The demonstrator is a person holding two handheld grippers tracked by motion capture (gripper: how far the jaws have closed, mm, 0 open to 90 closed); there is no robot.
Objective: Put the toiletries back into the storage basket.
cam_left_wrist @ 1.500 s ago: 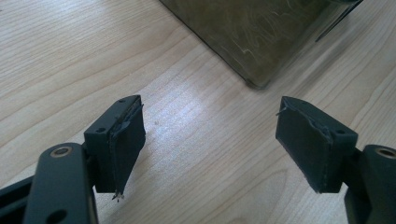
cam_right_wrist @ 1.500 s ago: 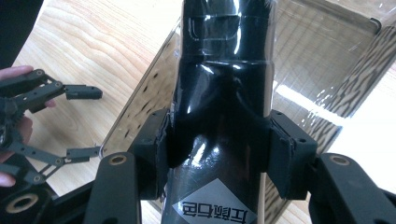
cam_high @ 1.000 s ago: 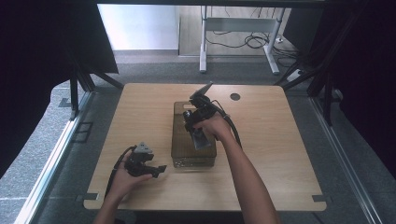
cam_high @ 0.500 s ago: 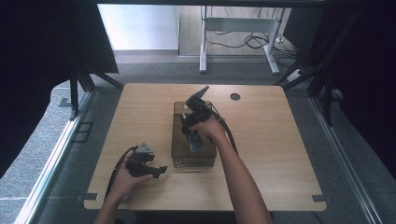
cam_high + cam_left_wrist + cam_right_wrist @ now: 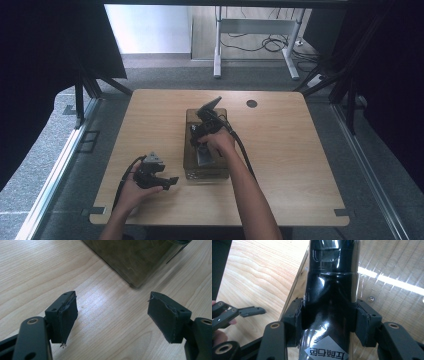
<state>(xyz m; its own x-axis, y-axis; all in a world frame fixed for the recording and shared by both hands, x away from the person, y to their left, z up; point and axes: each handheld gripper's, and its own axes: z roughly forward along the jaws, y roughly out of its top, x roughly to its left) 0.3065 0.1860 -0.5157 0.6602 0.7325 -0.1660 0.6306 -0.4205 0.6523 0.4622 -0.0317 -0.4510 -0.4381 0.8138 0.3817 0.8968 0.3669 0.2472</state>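
A glossy black bottle (image 5: 332,290) with a grey label stands between the pads of my right gripper (image 5: 329,322), which is shut on its body. In the high view the right gripper (image 5: 204,147) holds the bottle (image 5: 205,157) down inside a smoky clear box (image 5: 188,150) at the table's middle. My left gripper (image 5: 169,181) rests low over the wood just left of the box's near corner. Its jaws stand wide apart, left gripper (image 5: 112,317) open with bare table between them, and the box's corner (image 5: 135,262) lies just ahead.
The wooden table (image 5: 290,150) has a round cable hole (image 5: 251,104) at the back right. A black cable (image 5: 245,150) trails from the right gripper along the forearm. Dark curtains and a desk frame (image 5: 250,30) stand beyond the table.
My right gripper has sunk a little with the bottle, deeper into the box. The left gripper has kept still.
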